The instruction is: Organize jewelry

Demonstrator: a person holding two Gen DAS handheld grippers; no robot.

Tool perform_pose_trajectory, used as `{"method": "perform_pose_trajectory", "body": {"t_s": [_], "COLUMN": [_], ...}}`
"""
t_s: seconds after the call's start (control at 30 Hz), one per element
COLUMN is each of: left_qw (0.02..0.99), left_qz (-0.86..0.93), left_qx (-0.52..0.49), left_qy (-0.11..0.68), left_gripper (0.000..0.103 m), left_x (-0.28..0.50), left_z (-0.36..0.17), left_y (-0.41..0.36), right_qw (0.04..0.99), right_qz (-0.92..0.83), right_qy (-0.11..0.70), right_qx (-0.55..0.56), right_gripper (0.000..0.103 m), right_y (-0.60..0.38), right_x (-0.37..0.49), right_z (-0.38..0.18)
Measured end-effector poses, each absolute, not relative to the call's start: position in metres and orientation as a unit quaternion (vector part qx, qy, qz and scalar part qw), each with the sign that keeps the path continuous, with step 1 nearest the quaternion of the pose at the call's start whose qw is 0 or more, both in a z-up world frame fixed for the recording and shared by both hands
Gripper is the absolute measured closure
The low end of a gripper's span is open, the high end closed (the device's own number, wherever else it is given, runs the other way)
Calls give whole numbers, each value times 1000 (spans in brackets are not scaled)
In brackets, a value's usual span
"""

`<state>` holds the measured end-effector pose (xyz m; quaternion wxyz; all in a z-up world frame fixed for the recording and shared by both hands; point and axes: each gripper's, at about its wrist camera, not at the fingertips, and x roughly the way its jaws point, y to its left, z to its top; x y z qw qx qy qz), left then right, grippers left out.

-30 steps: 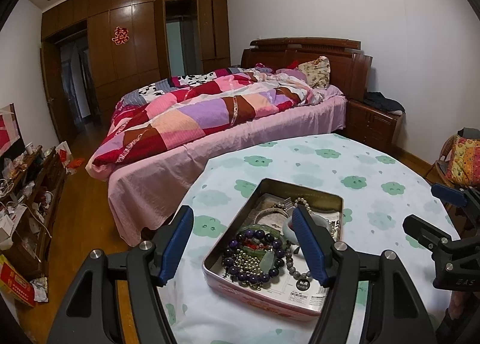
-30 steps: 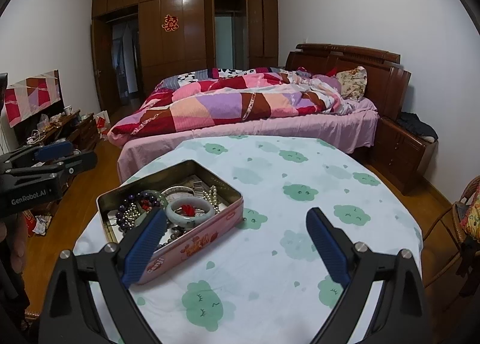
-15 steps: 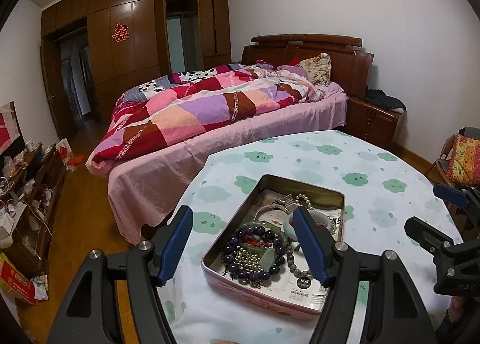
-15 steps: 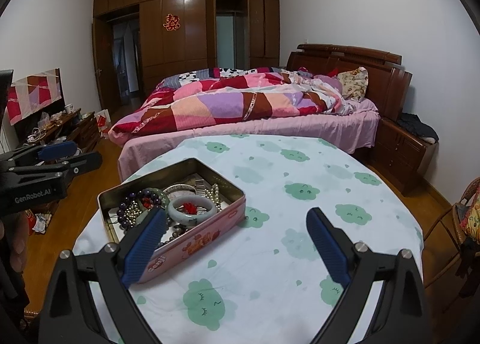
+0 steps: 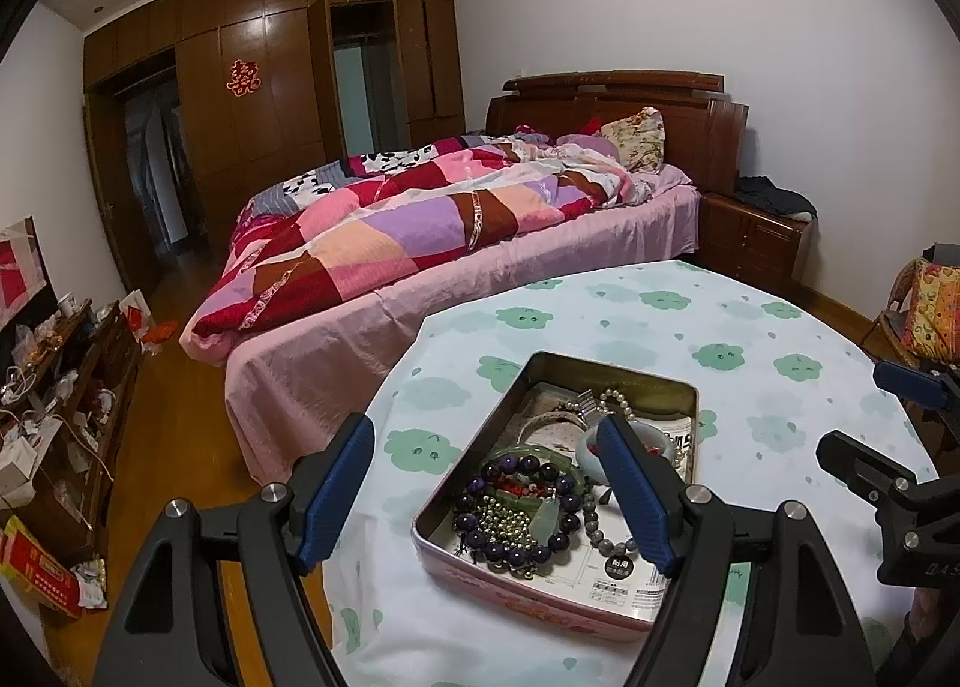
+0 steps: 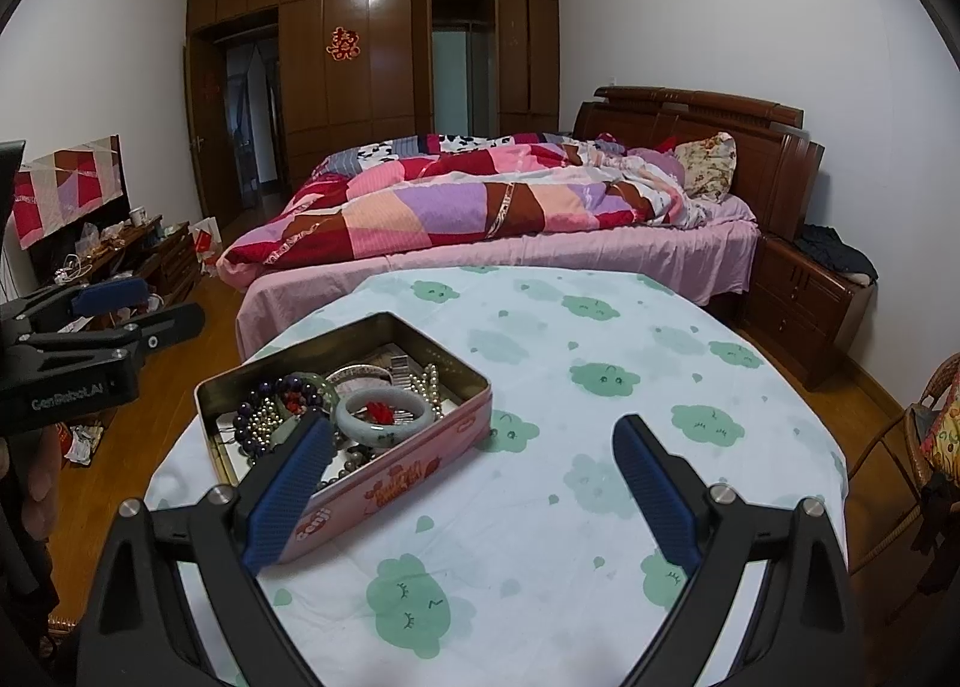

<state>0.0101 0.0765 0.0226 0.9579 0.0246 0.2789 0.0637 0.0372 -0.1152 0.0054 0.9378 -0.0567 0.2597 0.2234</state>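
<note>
While the jewelry sits heaped in the open pink tin near the left edge of the round table, no piece lies outside it on the cloud-print cloth in either view. Inside the tin, a dark purple bead bracelet rings a cluster of small metallic beads at the near end, a pale jade bangle with something red inside it rests toward the middle, and a pearl strand and a metal watch band lie at the far end. These pieces overlap, so the heap would fit either a sort about to start or pieces gathered back into the tin; the pictures do not settle which. For any pick from this pile, select a piece lying on top, close on a single strand or rim, and lift straight up so that tangled neighbours do not trail out; steady the tin if it shifts. The left gripper hovers over the near end of the tin with its jaws spread wide, holding nothing; one blue pad stands above the tin's contents, though contact cannot be confirmed. The right gripper is likewise spread wide and empty, its left pad over the tin's near corner and its right pad above bare cloth.
</note>
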Motion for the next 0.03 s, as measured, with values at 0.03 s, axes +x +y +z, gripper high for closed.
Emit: {"method": "perform_pose_trajectory", "body": {"t_s": [0.03], "left_qw": [958], "left_qz": [63], "left_qx": [27], "left_qy": [279], "left_gripper": [26], "left_x": [10], "left_z": [23], "left_y": [76], "right_qw": [938], "right_qz": [223], "right_qy": [259], "right_qx": [-56], "right_gripper": [6], "right_y": [-115], "right_x": [37], "right_z": [5]}}
